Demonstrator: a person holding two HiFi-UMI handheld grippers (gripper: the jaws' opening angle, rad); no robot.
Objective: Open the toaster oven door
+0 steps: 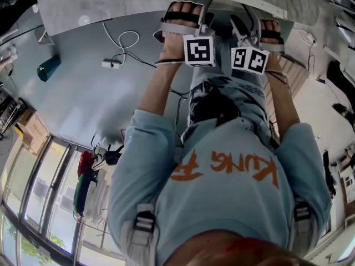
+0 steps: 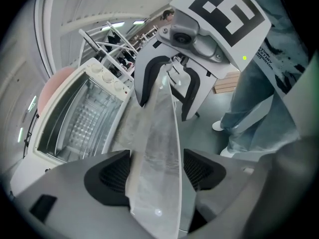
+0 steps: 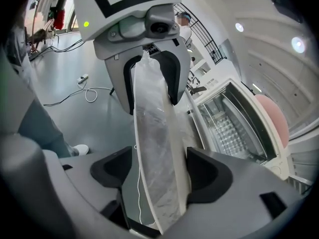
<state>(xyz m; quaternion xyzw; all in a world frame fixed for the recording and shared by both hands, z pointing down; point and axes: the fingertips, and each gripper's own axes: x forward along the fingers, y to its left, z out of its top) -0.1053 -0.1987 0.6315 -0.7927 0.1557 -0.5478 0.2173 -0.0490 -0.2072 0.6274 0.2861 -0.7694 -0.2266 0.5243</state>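
judging from how things lie, the opening has no grip behind it at this moment: the toaster oven point(image 2: 82, 116) stands back on the table point(image 3: 159, 133), well apart from both tools, and neither tool is on its door. its wire rack and dimpled tray show plainly in both gripper views, but whether that is through a closed glass door or through an open mouth cannot be told, so the task could be either not begun or already finished. the left gripper point(image 2: 157, 171) is released, its jaws spread wide astride the thin marbled edge of the table, one above and one below, with the pads clear of it. the right gripper point(image 3: 162, 171) sits the same way on that same edge, facing the left one, jaws apart and pressing on nothing. as for writing, the person's light blue shirt point(image 1: 222, 215) carries "kung fu" in orange letters point(image 1: 224, 168), upside down in the head view. dark print on the trousers point(image 2: 279, 63) is too small to read. the marker cube point(image 1: 198, 50) on each tool bears only black and white squares, and no brand can be read on the oven.
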